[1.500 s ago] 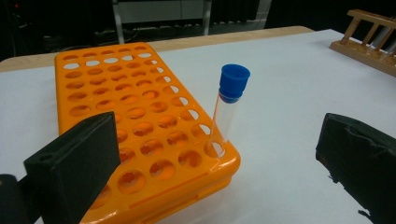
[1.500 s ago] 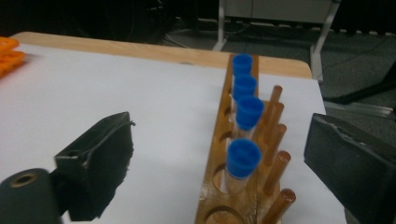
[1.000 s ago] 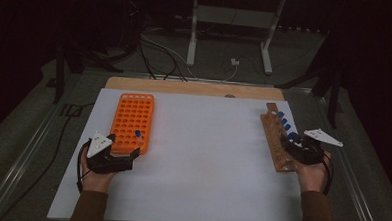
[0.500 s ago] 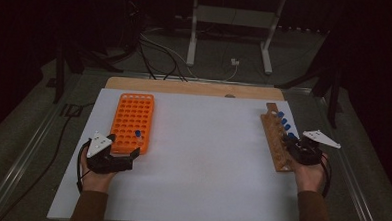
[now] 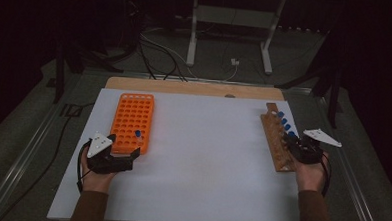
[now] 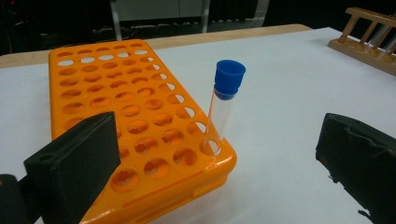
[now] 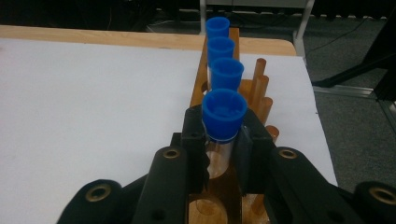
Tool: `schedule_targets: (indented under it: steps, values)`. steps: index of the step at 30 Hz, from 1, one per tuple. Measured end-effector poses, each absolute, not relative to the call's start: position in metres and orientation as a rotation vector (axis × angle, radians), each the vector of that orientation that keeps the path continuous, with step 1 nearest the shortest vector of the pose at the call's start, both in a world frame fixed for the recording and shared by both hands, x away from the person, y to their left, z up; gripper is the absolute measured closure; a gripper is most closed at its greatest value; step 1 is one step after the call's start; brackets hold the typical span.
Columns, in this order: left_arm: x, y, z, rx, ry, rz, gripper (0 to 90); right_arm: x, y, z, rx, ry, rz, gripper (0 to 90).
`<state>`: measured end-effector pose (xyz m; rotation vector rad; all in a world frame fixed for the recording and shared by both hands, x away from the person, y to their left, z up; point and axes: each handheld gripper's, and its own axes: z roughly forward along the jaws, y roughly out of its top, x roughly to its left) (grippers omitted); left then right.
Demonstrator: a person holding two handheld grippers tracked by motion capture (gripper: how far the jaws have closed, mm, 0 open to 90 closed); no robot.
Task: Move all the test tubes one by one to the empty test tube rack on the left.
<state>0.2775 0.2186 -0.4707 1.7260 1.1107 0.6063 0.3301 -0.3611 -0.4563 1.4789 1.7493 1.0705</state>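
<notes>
An orange tube rack lies on the left of the white board. One blue-capped clear tube stands, slightly tilted, in its near corner hole. My left gripper sits just in front of that corner, jaws wide apart with nothing between the pads. On the right stands a wooden rack with a row of blue-capped tubes. My right gripper is shut on the nearest tube, just under its cap, while the tube still sits in the rack.
The board rests on a wooden table whose far edge shows behind it. Beyond that are a metal stand and cables on the dark floor. Wooden pegs line the rack's right side.
</notes>
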Motion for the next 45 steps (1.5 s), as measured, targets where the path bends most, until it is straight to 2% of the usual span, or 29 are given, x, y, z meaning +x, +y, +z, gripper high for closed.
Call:
schedule_targets:
  steps: [29,45]
  values:
    - [0.277,0.222,-0.465,1.713,1.109,0.607,0.5,0.318,-0.355,-0.394,1.324,1.732,1.136,76.3]
    - [0.276,0.222,-0.463,1.688,1.099,0.621,1.2,0.32,-0.322,-0.393,1.25,1.824,1.202,76.1]
